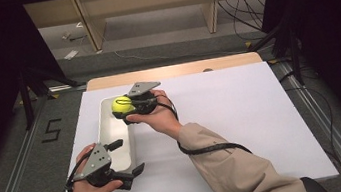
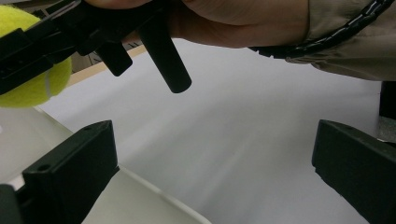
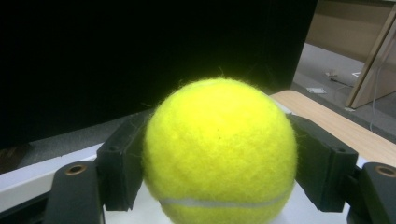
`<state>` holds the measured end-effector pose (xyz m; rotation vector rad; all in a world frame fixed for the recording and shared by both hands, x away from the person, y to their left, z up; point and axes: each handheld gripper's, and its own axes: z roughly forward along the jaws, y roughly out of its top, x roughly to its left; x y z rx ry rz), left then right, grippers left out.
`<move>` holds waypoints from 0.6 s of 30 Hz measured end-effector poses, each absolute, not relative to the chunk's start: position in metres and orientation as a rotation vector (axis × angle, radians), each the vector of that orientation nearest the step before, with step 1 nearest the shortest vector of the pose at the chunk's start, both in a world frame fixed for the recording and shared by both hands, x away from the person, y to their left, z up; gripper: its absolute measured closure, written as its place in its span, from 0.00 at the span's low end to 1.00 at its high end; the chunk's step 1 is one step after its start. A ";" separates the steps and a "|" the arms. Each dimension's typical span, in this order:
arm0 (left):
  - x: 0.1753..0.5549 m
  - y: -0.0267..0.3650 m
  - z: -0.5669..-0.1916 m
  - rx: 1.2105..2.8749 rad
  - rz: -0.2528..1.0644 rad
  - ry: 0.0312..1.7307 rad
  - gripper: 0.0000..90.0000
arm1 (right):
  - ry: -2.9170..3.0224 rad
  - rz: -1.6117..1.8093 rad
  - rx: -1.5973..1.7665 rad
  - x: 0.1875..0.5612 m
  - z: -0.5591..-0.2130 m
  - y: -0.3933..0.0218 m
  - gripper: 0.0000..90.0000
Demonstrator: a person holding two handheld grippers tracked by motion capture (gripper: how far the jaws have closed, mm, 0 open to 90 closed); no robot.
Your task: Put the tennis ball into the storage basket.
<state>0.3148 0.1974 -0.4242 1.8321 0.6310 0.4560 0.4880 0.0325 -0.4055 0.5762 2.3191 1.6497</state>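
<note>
The right gripper (image 1: 127,108) is clamping the tennis ball (image 1: 121,104) between both jaws, hovering over the white bin's (image 1: 104,130) 12 o'clock end. The left gripper (image 1: 125,157), jaws spread wide and holding nothing, is straddling the bin's 6 o'clock rim. A "5" (image 1: 51,130) is showing on the floor at 9 o'clock.

Even overhead light on the white table sheet (image 1: 242,116) — dim surroundings; the tennis ball (image 3: 219,154) glares, near jaws blurred.

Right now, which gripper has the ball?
The right gripper: shut on the yellow tennis ball above the white tray. The left gripper is open, holding nothing.
</note>
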 end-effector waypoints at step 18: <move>0.315 0.198 -0.424 1.835 0.464 0.624 0.00 | 2.327 1.649 0.571 0.489 -0.406 0.038 0.30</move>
